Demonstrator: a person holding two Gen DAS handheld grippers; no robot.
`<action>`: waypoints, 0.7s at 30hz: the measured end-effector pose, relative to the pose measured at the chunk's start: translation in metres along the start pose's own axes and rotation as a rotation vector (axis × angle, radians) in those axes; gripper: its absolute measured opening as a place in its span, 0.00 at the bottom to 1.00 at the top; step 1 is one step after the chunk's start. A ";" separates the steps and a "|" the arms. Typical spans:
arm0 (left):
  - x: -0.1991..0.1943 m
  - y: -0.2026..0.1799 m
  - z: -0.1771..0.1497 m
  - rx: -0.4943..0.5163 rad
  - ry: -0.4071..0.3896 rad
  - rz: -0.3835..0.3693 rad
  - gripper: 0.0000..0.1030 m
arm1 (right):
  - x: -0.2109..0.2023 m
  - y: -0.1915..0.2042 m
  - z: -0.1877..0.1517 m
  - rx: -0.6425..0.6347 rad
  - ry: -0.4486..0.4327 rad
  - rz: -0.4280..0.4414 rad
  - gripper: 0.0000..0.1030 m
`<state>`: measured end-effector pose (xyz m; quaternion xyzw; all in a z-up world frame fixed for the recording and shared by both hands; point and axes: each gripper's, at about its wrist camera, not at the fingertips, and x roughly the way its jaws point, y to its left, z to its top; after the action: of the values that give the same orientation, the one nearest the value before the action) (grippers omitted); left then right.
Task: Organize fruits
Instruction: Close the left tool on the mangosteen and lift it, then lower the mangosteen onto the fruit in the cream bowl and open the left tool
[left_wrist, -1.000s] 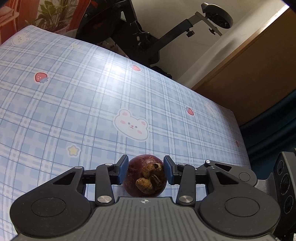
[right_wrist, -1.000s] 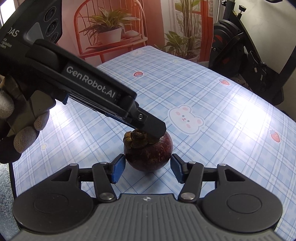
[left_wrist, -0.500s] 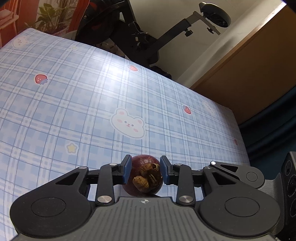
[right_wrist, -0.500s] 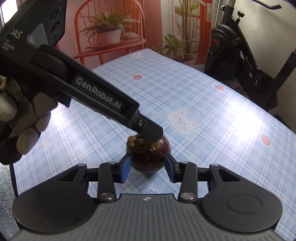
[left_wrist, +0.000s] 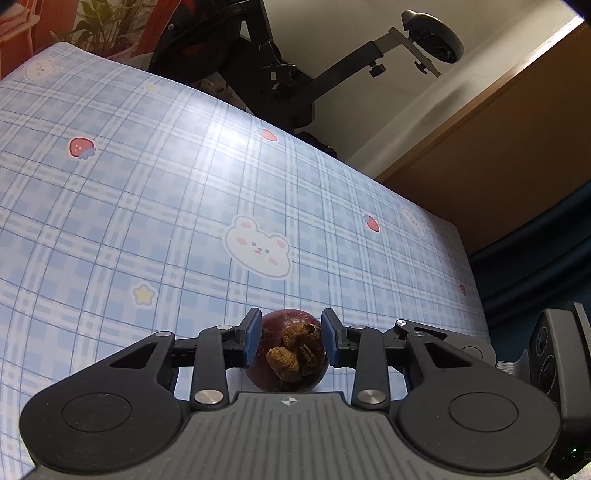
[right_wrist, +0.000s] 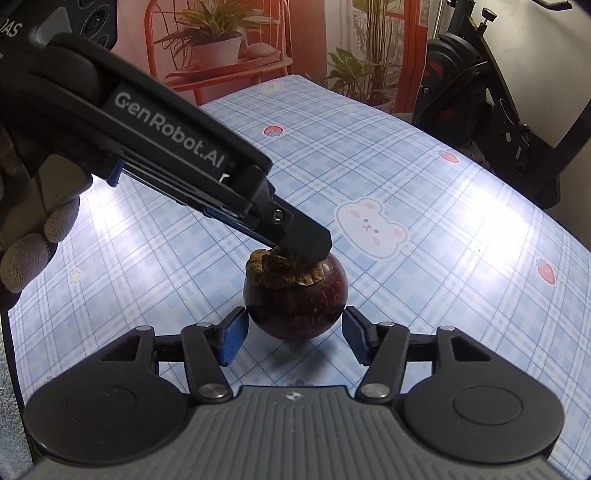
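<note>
A dark purple mangosteen with a dry brown calyx is held between the blue pads of my left gripper, which is shut on it. In the right wrist view the same mangosteen hangs just above the blue plaid tablecloth, with a shadow under it. The left gripper's finger comes in from the upper left and covers part of the calyx. My right gripper is open, its pads to either side of the fruit and apart from it.
A gloved hand holds the left gripper at the left edge. An exercise bike and potted plants stand beyond the table's far edge. A wooden cabinet is past the right edge.
My right gripper was closed around the mangosteen half a second ago and has opened and backed off. My left gripper stays shut on the fruit, which has lifted slightly.
</note>
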<state>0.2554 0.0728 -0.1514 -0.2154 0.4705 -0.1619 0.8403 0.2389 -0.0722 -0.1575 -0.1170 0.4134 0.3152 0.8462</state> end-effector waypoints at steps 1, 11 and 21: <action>0.000 -0.001 0.000 0.002 0.006 0.003 0.36 | -0.002 0.000 -0.001 0.001 -0.007 0.002 0.56; -0.016 -0.018 -0.012 0.037 0.018 0.008 0.34 | -0.029 0.005 -0.011 0.003 -0.028 0.025 0.55; -0.058 -0.073 -0.036 0.169 -0.006 -0.021 0.34 | -0.088 0.019 -0.028 0.034 -0.083 0.021 0.55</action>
<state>0.1904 0.0300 -0.0888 -0.1493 0.4503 -0.2091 0.8551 0.1690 -0.1092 -0.1056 -0.0851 0.3842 0.3214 0.8613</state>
